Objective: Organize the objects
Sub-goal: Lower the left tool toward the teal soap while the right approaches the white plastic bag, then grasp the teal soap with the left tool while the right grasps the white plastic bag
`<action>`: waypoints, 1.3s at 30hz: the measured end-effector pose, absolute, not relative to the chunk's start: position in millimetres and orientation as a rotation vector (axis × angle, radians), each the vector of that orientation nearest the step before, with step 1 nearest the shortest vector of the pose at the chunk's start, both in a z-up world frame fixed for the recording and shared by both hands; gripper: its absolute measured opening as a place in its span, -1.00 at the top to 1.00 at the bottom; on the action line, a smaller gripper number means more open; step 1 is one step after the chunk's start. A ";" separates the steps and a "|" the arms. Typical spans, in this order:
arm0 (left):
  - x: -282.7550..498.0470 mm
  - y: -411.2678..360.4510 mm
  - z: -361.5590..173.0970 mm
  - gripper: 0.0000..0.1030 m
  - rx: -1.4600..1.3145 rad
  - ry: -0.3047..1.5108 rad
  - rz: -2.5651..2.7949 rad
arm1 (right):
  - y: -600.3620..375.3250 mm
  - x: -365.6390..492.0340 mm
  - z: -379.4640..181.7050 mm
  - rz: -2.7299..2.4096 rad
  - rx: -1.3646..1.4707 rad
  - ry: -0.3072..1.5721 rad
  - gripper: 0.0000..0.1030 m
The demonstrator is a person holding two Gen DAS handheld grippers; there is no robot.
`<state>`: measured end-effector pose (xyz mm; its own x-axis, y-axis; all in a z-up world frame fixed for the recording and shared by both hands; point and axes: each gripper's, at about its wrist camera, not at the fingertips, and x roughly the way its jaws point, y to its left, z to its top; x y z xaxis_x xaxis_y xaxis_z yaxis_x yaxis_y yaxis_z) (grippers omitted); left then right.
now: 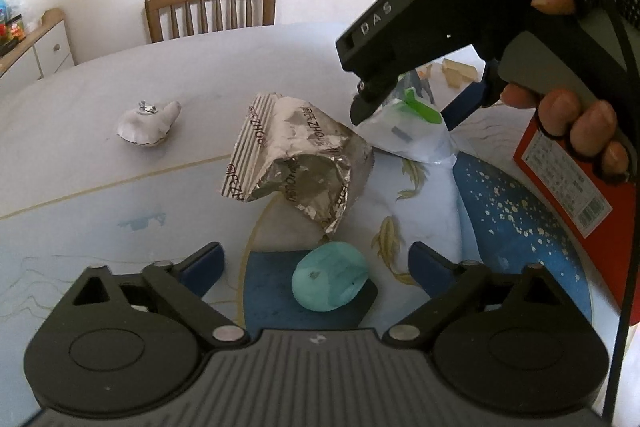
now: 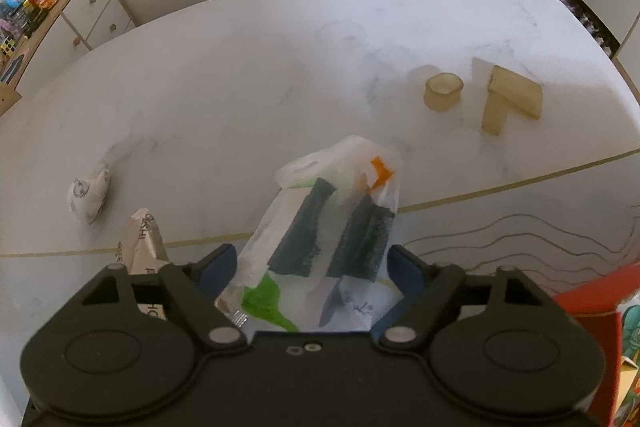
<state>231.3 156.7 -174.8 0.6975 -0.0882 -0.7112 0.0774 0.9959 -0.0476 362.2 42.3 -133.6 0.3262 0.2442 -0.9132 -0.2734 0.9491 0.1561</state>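
A teal oval soap-like lump (image 1: 330, 275) lies on the blue patch of the patterned table cover (image 1: 100, 195). My left gripper (image 1: 316, 263) stands open around the lump, with a gap on each side. A white plastic bag (image 2: 320, 227) with green, orange and dark print sits between the fingers of my right gripper (image 2: 312, 267). The blue pads sit right at the bag's sides without visibly squeezing it. From the left wrist view, the right gripper (image 1: 412, 111) reaches down over that bag (image 1: 404, 143), held by a gloved hand (image 1: 576, 123).
A crumpled foil wrapper (image 1: 296, 163) lies between the lump and the bag. A white wad with a metal ring (image 1: 146, 125) is further left. A beige cup (image 2: 443, 91) and beige block (image 2: 510, 99) sit far right. A red box (image 1: 560, 179) stands at the right edge; a chair (image 1: 212, 7) stands behind.
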 end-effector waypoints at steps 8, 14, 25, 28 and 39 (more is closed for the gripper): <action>227.8 158.1 -168.3 -0.12 -0.032 0.794 -0.116 | 42.6 355.1 -129.3 0.359 -0.024 1.179 -0.15; 226.6 158.6 -165.5 0.24 -0.034 0.809 -0.112 | 41.4 346.1 -126.5 0.362 -0.024 1.168 0.20; 218.9 161.0 -159.2 0.29 -0.055 0.827 -0.111 | 24.8 329.9 -103.1 0.375 0.009 1.124 0.51; 215.0 162.1 -154.5 0.30 -0.068 0.834 -0.109 | 17.5 322.2 -90.8 0.388 0.029 1.106 0.52; 193.1 170.6 -123.9 0.29 -0.131 0.836 -0.103 | -28.6 286.4 -36.0 0.437 0.094 1.042 0.52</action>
<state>193.1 170.7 -123.9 0.6665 -0.1427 -0.7317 0.0395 0.9869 -0.1565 286.4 -28.6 -36.0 0.4268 0.3930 -0.8145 -0.3055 0.9104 0.2791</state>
